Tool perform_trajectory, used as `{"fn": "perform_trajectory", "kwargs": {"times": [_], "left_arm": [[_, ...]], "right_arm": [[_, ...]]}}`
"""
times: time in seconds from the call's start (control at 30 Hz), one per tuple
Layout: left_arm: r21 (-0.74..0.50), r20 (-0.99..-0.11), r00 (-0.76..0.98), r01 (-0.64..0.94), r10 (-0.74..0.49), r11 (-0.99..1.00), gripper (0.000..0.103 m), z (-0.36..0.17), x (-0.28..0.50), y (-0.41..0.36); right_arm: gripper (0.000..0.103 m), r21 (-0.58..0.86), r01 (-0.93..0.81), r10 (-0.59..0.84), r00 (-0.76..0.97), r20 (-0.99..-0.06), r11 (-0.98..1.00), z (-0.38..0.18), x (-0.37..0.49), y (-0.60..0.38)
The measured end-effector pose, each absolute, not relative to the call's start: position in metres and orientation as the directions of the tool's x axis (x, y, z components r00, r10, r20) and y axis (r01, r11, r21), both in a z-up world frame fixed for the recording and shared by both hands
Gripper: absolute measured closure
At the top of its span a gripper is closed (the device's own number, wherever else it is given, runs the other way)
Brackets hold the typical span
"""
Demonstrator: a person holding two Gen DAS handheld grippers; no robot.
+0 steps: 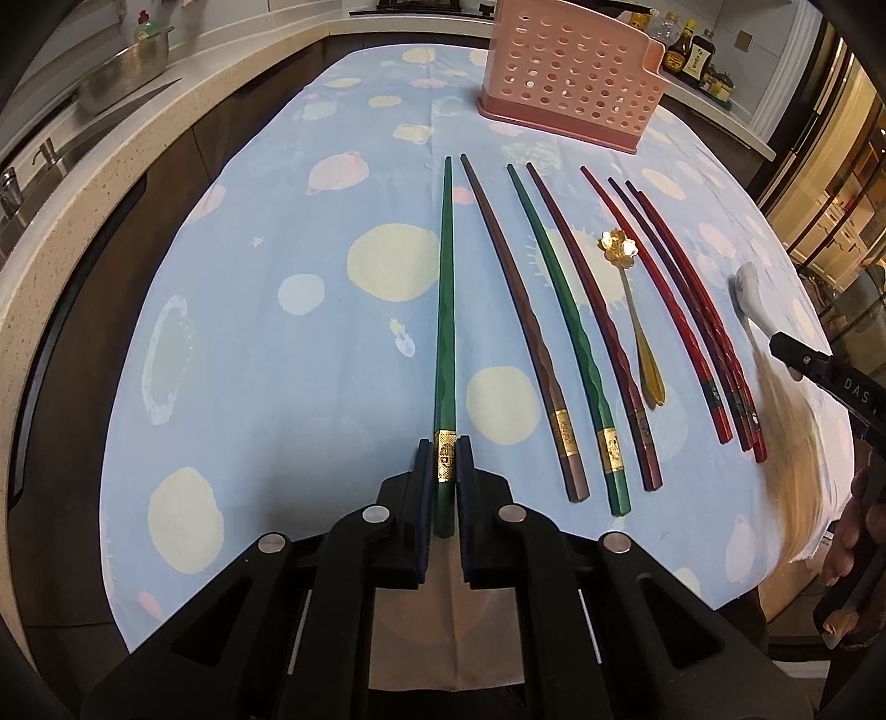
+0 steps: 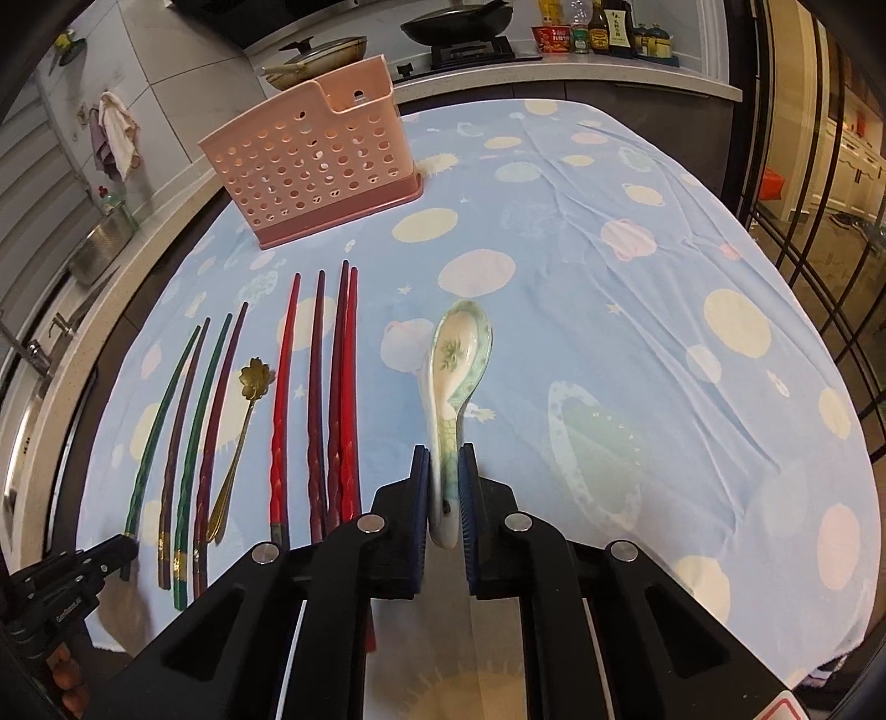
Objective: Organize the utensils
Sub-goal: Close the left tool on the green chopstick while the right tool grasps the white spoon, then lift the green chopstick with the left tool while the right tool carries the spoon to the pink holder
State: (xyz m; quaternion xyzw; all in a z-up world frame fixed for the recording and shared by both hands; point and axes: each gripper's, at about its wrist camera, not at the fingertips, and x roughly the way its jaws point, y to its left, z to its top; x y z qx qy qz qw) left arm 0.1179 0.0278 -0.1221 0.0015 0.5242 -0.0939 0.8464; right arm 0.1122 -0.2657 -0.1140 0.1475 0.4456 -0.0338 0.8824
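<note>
My left gripper is shut on the gold-banded end of a green chopstick, which lies pointing away at the left of the row on the blue cloth. My right gripper is shut on the handle of a white-and-green ceramic spoon, its bowl pointing away. In the left wrist view that spoon shows at the far right, with the right gripper behind it. Several more chopsticks lie in a row between the two grippers. A gold flower-headed spoon lies among them. A pink perforated utensil holder stands beyond the row.
The table's blue planet-print cloth stretches bare to the right of the ceramic spoon. Counters with a metal bowl, a stove with pans and sauce bottles surround the table. The cloth's near right edge looks blurred in the left wrist view.
</note>
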Motion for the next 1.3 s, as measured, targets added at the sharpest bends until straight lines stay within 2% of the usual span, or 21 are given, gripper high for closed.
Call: {"fn": "perform_trajectory", "kwargs": {"times": [0.33,0.8,1.3], "left_arm": [[-0.114,-0.839,0.512,0.165,-0.184,0.98,0.096,-0.081,0.1,0.038],[-0.113,-0.735,0.65,0.163,-0.193,0.98,0.096,-0.016,0.122,0.041],[-0.09,-0.543,0.817,0.173,-0.194,0.981,0.096,0.088,0.191,0.034]], "right_arm": [[0.096,0.241,0.171,0.068,0.667,-0.742,0.955,-0.071,0.081,-0.263],[0.097,0.267,0.121,0.094,0.737,-0.67,0.956,-0.029,0.083,-0.258],[0.097,0.297,0.024,0.157,0.807,-0.569,0.954,0.032,0.151,-0.258]]}}
